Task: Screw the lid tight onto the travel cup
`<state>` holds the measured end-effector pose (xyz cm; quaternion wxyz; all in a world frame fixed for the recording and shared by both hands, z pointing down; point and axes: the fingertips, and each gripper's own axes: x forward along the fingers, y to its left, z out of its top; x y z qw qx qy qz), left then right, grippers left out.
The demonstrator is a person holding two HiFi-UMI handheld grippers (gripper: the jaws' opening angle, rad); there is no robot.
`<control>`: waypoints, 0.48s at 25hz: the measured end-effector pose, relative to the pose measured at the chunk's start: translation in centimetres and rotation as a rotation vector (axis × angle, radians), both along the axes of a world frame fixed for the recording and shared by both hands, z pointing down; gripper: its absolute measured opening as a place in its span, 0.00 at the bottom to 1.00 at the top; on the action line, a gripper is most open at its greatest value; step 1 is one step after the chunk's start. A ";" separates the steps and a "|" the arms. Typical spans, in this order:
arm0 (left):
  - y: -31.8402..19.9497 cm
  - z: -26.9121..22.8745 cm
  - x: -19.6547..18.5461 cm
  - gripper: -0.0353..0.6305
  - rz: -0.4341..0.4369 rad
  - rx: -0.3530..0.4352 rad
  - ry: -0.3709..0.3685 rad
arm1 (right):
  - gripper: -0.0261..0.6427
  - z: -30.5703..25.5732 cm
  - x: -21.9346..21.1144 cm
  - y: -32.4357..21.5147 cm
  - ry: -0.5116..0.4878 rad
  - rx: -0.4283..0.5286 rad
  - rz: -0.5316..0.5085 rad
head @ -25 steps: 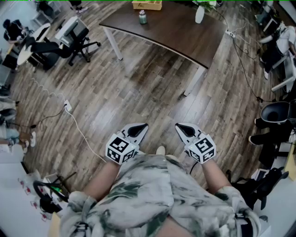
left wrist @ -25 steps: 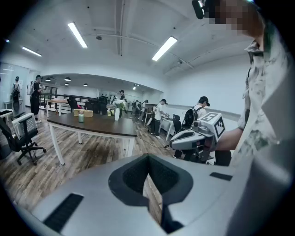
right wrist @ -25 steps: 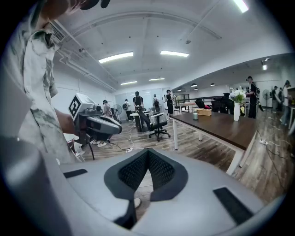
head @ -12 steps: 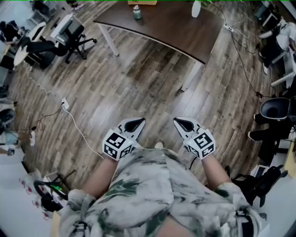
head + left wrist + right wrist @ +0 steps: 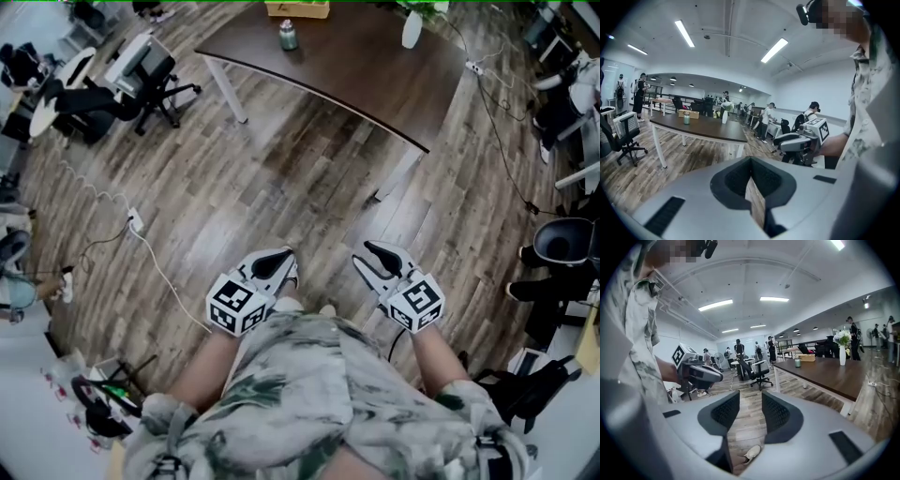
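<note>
The travel cup (image 5: 288,35), a small greenish jar with a lid, stands on the far side of the dark table (image 5: 356,70), several steps away from me. It also shows small in the left gripper view (image 5: 686,118) and the right gripper view (image 5: 798,362). I hold both grippers at waist height over the wooden floor, far from the cup. My left gripper (image 5: 277,262) (image 5: 750,161) is shut with nothing in it. My right gripper (image 5: 379,254) (image 5: 750,398) has its jaws opening, and only floor shows between the pads.
A wooden box (image 5: 298,9) and a white vase (image 5: 412,30) stand on the table near the cup. Office chairs (image 5: 150,70) stand at the left, and a white cable with a power strip (image 5: 136,220) lies on the floor. People stand in the background.
The right gripper's jaws have parted. Both grippers stay in front of my waist, and the head view has shifted slightly.
</note>
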<state>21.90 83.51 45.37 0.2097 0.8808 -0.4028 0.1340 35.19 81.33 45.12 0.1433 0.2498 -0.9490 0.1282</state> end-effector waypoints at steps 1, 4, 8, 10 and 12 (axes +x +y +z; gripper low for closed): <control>-1.2 0.1 -0.6 0.09 0.006 0.006 0.005 | 0.30 -0.1 -0.6 -1.3 0.001 0.008 0.011; -5.2 0.1 -2.8 0.09 0.032 0.032 0.015 | 0.33 -0.2 -2.6 -5.2 0.016 0.023 0.044; -10.5 -0.9 -6.4 0.09 0.041 0.070 0.025 | 0.33 -0.8 -6.0 -10.0 0.049 0.027 0.064; -13.1 -1.3 -8.5 0.09 0.037 0.083 0.025 | 0.35 -1.3 -8.0 -12.6 0.061 0.036 0.068; -15.4 -1.4 -10.6 0.09 0.036 0.083 0.031 | 0.37 -1.7 -10.2 -15.1 0.071 0.041 0.073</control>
